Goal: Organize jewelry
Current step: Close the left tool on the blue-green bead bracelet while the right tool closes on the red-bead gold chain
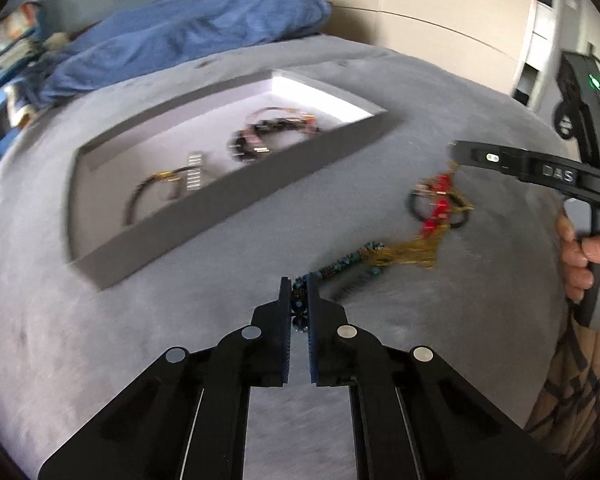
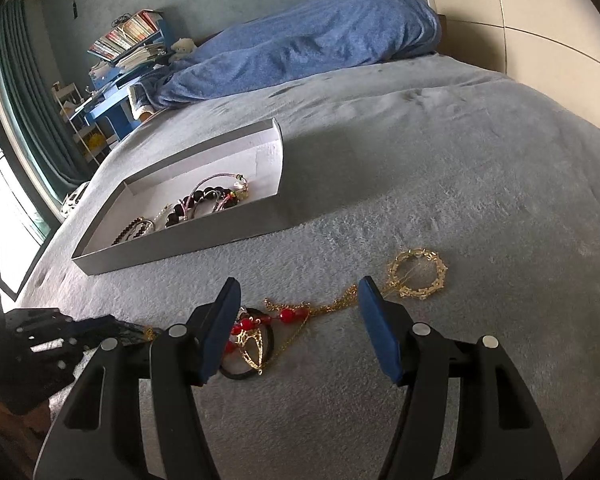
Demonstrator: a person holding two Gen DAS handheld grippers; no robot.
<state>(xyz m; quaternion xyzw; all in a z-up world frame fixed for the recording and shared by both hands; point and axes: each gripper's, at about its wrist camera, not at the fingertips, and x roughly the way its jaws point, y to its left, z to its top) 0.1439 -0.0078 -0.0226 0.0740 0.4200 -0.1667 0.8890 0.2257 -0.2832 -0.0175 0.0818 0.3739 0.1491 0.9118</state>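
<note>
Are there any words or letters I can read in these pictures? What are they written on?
"DAS": raised letters on the black body of the right gripper, seen from the left wrist camera.
The books on the blue shelf at the far side of the room have printing on their spines, but it is too small and blurred to read.
Nothing readable shows on the grey tray, the jewelry or the bed.

The teal bead strand (image 1: 340, 266) disappears between the left gripper's (image 1: 299, 284) closed fingers (image 1: 285, 300) — its clamped end hidden. Beyond the fingertips, the tray's (image 1: 228, 196) bracelets (image 1: 260, 136) blur — clasps unreadable.
</note>
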